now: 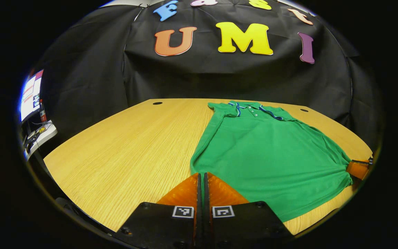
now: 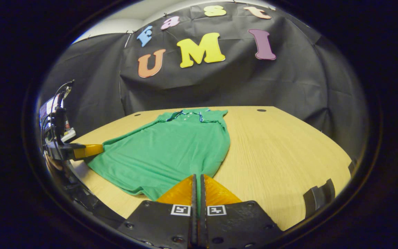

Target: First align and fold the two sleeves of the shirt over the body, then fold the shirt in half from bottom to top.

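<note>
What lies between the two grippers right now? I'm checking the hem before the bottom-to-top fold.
The green shirt's bottom hem spans between the left gripper and right gripper, each shut on a corner; both views show it.

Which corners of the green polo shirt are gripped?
The two hem corners: left gripper pinches one, right gripper the other; shoulder corners beside the collar lie free.

A green shirt (image 1: 268,152) lies flat on a wooden table (image 1: 133,148), collar toward the far edge, its near hem corner pinched between the left gripper (image 1: 201,176) fingers (closed to a thin slit) while the right gripper (image 1: 358,168) grips the opposite hem corner.
</note>
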`<move>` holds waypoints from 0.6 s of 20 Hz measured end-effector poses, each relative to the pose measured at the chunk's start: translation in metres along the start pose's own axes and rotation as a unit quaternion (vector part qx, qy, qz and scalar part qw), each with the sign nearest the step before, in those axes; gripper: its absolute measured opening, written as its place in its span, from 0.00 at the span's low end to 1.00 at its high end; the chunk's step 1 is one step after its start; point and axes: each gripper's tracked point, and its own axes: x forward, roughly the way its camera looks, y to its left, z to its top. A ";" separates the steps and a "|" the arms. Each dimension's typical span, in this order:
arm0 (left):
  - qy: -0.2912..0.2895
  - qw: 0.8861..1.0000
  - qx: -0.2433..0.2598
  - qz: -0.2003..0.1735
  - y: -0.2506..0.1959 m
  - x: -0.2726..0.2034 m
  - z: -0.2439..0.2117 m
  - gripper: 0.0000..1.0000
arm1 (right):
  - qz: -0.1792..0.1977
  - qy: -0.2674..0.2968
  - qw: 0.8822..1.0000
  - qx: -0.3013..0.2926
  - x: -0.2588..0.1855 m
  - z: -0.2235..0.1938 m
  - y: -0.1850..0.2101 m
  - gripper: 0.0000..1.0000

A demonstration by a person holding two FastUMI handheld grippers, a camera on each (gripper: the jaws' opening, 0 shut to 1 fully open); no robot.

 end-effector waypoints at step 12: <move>-0.090 0.995 0.029 -0.041 -0.028 -0.014 0.113 0.07 | -0.001 -0.106 0.993 -0.050 -0.002 0.119 0.001 0.00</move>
